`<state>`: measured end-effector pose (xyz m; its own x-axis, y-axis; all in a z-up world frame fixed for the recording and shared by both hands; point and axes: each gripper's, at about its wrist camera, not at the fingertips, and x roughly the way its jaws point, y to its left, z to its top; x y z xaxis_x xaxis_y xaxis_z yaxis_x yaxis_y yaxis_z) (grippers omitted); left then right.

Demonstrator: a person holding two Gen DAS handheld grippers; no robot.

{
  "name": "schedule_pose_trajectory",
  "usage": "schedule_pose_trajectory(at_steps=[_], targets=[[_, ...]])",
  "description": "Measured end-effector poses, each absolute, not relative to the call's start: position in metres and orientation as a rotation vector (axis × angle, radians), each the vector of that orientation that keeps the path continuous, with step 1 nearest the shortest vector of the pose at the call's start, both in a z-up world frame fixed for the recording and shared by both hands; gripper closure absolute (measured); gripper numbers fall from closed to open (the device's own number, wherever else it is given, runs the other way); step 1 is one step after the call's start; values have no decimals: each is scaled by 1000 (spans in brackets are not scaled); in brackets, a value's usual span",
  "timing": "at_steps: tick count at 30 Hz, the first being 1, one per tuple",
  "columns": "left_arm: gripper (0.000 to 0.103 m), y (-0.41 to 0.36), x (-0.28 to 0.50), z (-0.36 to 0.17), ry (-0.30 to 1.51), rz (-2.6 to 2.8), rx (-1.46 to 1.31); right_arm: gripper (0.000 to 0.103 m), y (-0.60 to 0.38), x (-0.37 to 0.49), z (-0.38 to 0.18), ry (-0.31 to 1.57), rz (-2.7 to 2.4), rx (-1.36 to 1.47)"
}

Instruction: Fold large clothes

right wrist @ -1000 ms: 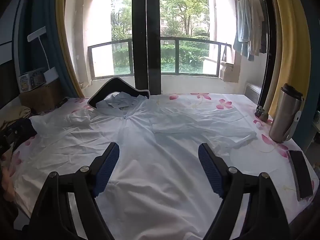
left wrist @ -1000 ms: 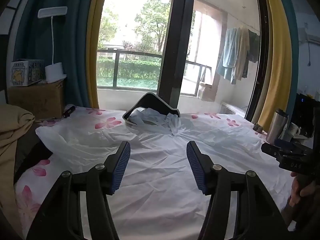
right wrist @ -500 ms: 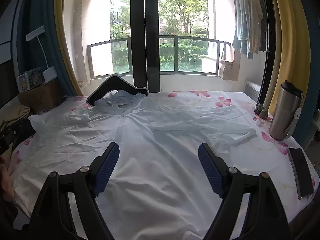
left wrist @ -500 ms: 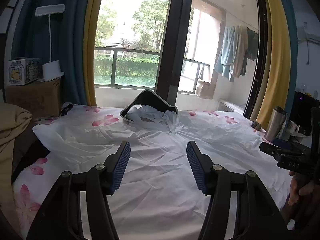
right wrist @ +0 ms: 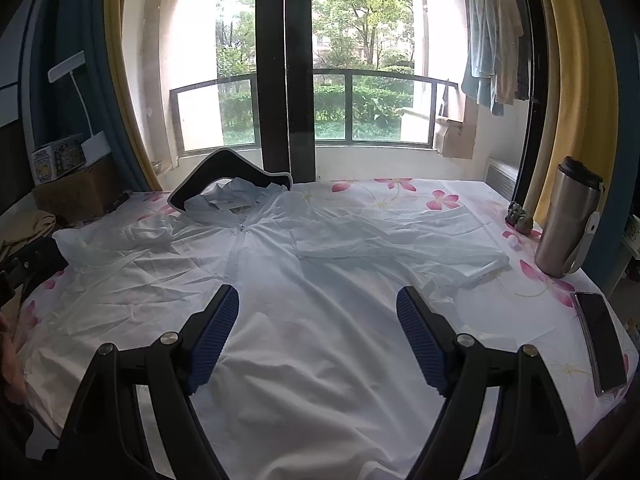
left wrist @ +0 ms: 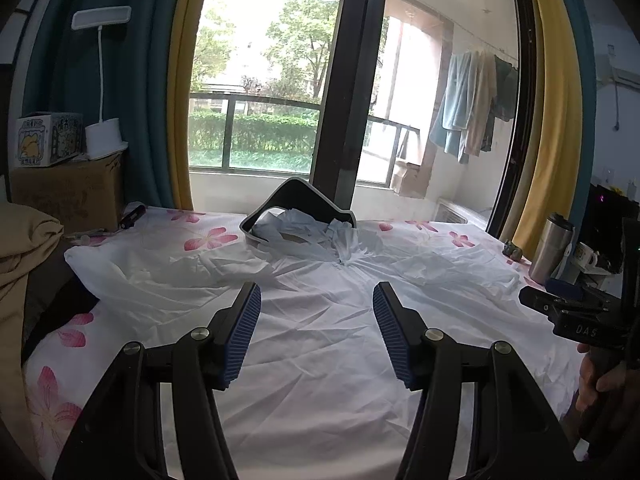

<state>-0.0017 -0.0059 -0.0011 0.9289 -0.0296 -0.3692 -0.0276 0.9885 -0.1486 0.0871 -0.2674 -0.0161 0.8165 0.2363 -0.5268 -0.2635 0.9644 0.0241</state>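
A large white zip-front jacket point(right wrist: 320, 280) lies spread flat, front up, on a table with a flowered cloth point(right wrist: 400, 196). Its hood rests at the far side against a dark chair back point(right wrist: 228, 168). Its right sleeve point(right wrist: 420, 256) is folded across toward the table's right. The jacket also shows in the left wrist view point(left wrist: 320, 320). My left gripper point(left wrist: 316, 332) is open and empty above the jacket's lower left part. My right gripper point(right wrist: 318, 336) is open and empty above the jacket's lower middle. The right gripper's body shows at the right edge of the left wrist view point(left wrist: 580, 316).
A steel tumbler point(right wrist: 568, 220) and a small dark figurine point(right wrist: 520, 220) stand at the table's right edge. A phone point(right wrist: 600, 340) lies near the front right corner. A cardboard box point(left wrist: 68, 196) and a tan cloth point(left wrist: 24, 248) sit at the left.
Both grippers have tilted slightly, so the table sits a little lower in view. The jacket has not moved and both grippers stay open.
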Motion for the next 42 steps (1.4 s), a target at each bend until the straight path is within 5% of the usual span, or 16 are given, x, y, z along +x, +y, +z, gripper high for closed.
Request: schedule_pose_trajectory(at_steps=[42], targets=[[42,3,0,-2,381,30,-174,22,-272,89,-22,570,260,-49]])
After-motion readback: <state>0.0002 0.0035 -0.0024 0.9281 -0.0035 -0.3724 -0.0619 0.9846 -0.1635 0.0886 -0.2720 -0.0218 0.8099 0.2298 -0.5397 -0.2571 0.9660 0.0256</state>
